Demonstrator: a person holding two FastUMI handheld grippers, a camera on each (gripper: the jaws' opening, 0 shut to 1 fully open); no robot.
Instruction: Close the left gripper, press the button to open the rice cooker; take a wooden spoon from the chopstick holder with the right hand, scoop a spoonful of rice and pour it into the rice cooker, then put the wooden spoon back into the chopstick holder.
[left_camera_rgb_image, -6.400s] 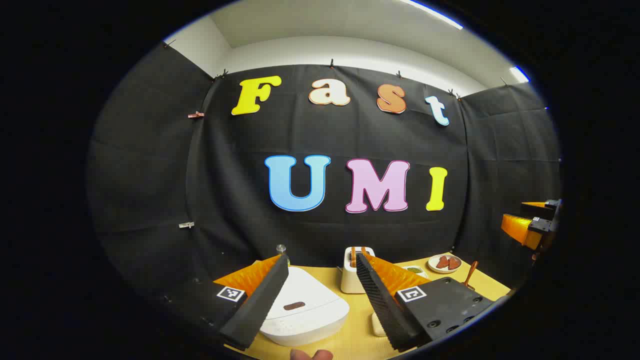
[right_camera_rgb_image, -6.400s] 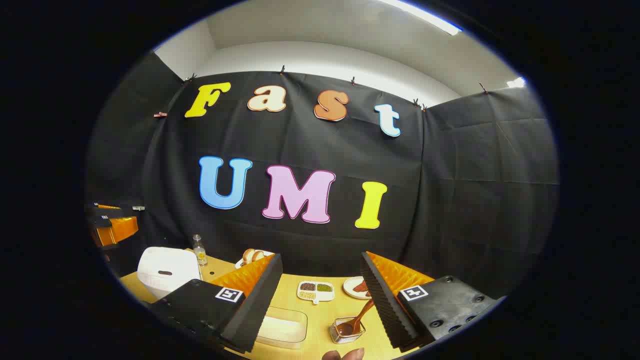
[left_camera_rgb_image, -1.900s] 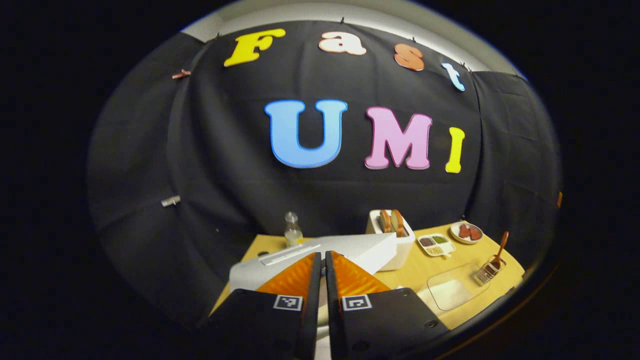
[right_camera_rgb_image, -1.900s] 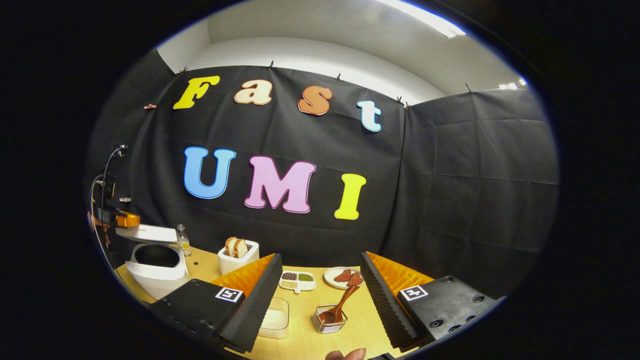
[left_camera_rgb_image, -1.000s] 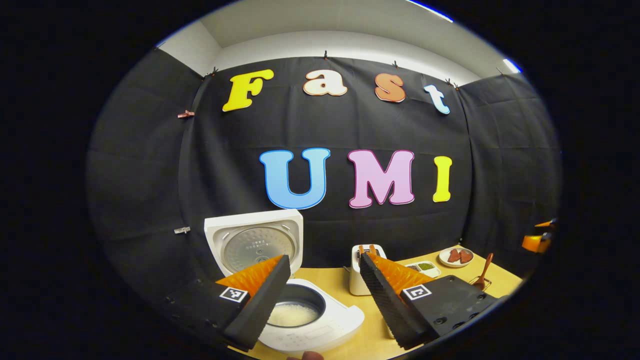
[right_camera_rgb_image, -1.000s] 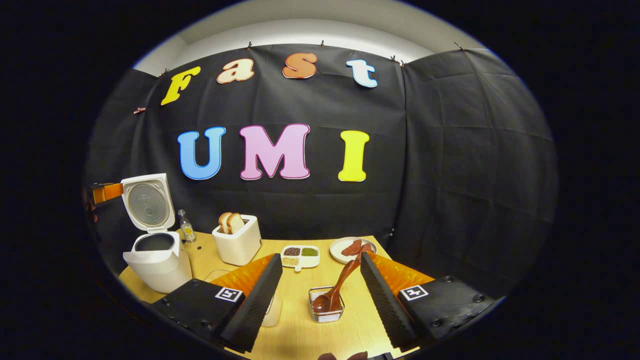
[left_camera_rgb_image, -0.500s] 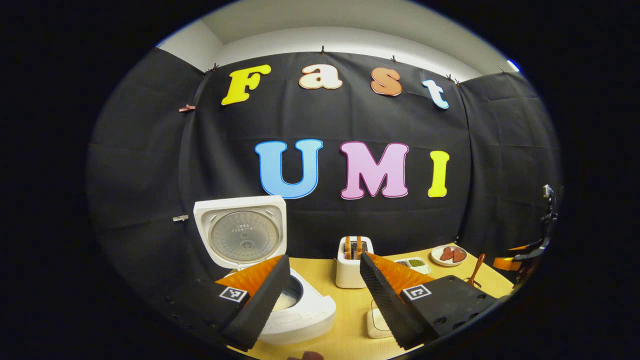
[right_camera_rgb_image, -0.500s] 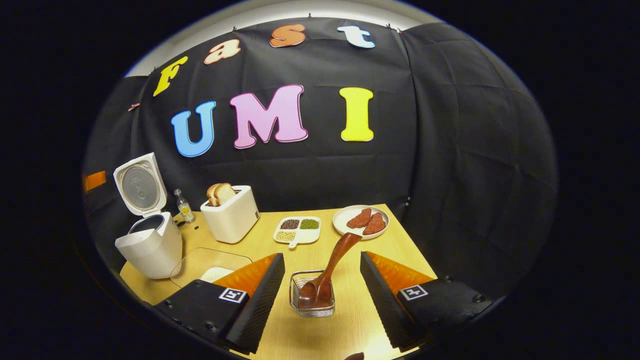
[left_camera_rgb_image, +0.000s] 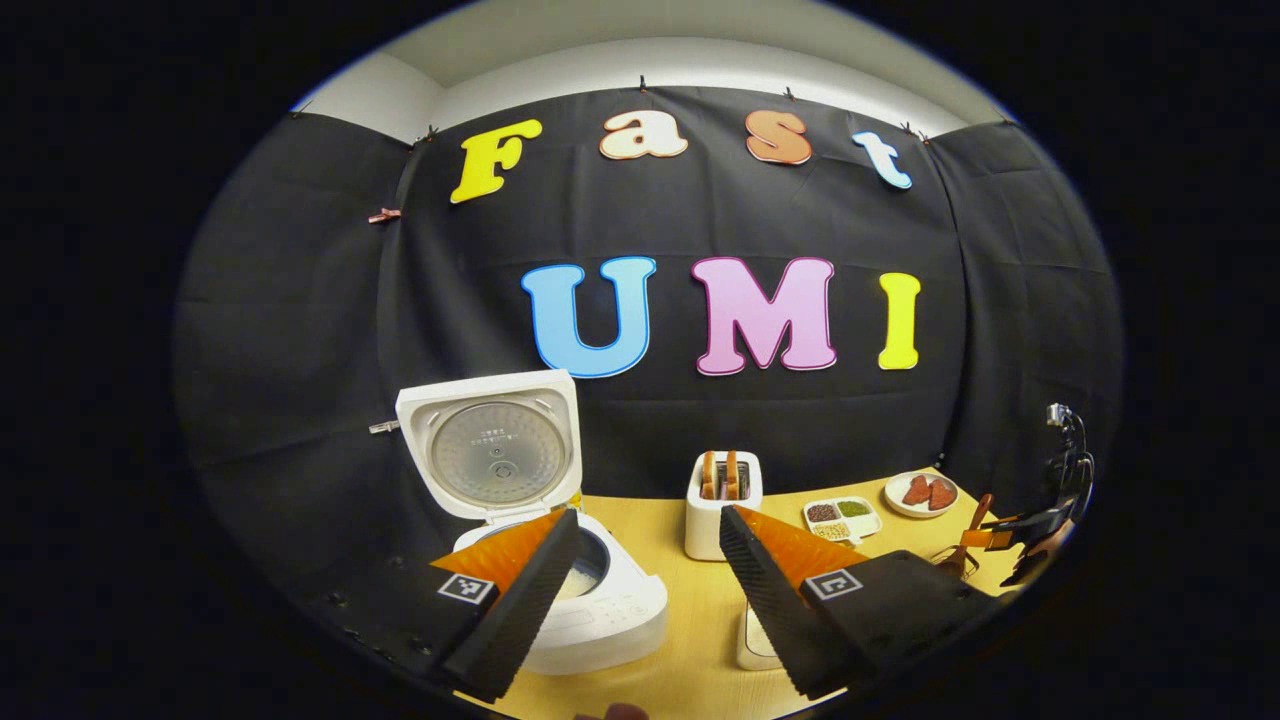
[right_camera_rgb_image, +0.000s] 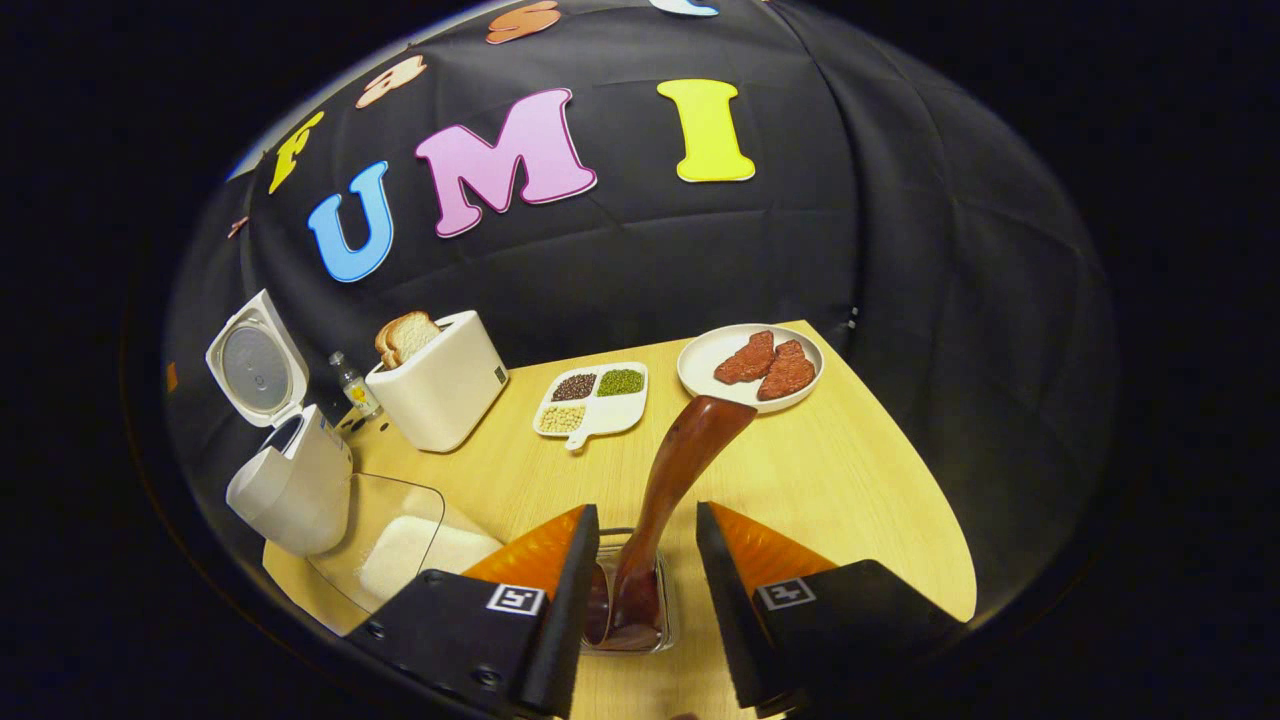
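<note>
The rice cooker (left_camera_rgb_image: 560, 590) is standing lid-up at the table's (right_camera_rgb_image: 850, 480) left, the left tongs (left_camera_rgb_image: 640, 590) hanging wide and empty. The right tongs (right_camera_rgb_image: 640, 590), half-closed, are straddling the wooden spoon (right_camera_rgb_image: 680, 470) in the chopstick holder (right_camera_rgb_image: 665, 625); they should be closing squarely on the handle.

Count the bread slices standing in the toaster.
2. Both bread slices stand side by side in the top slots of the white toaster, between the open rice cooker and the divided dish. None looks hidden.
</note>
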